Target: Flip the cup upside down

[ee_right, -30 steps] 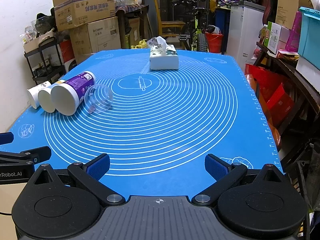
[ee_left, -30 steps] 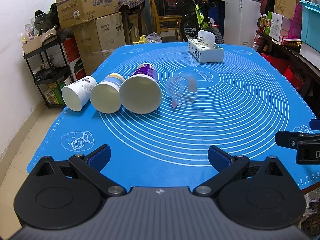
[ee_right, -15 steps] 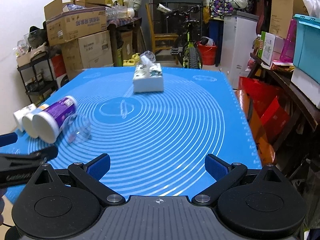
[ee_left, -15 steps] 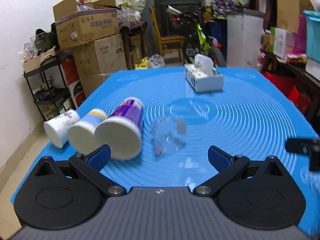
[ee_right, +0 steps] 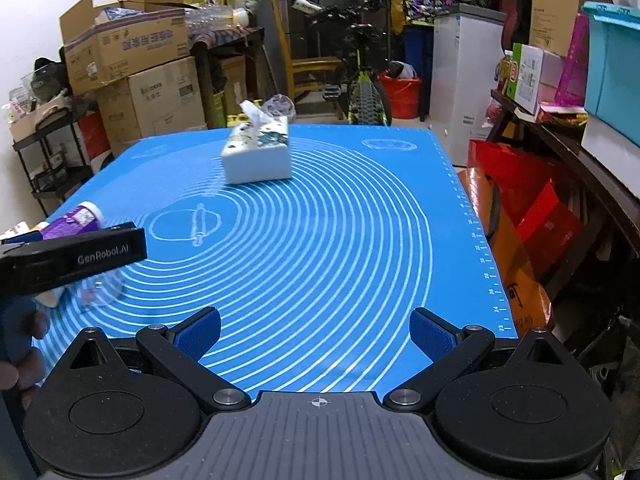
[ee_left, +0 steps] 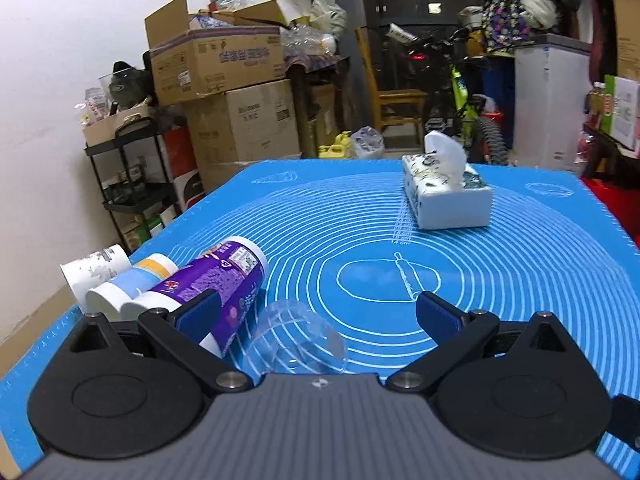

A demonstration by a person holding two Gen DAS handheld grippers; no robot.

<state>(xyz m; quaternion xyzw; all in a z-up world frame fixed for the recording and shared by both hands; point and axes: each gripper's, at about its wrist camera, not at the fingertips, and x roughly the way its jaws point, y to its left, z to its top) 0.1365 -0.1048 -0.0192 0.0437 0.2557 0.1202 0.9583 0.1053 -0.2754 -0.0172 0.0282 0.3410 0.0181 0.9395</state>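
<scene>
We are holding the left gripper (ee_left: 318, 312) spread wide around the clear plastic cup (ee_left: 298, 338), lying on its side beside the purple cup (ee_left: 224, 284). The right gripper (ee_right: 316, 330) is released, empty. The cup looks light, thin, slippery; we are favouring a gentle sidewall grip.

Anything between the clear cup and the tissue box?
Only bare blue mat, left wrist view; clear cup lies between the left gripper's open fingers, tissue box beyond.

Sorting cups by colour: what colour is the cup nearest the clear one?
Purple cup with a white rim, clearest in the left wrist view.
</scene>
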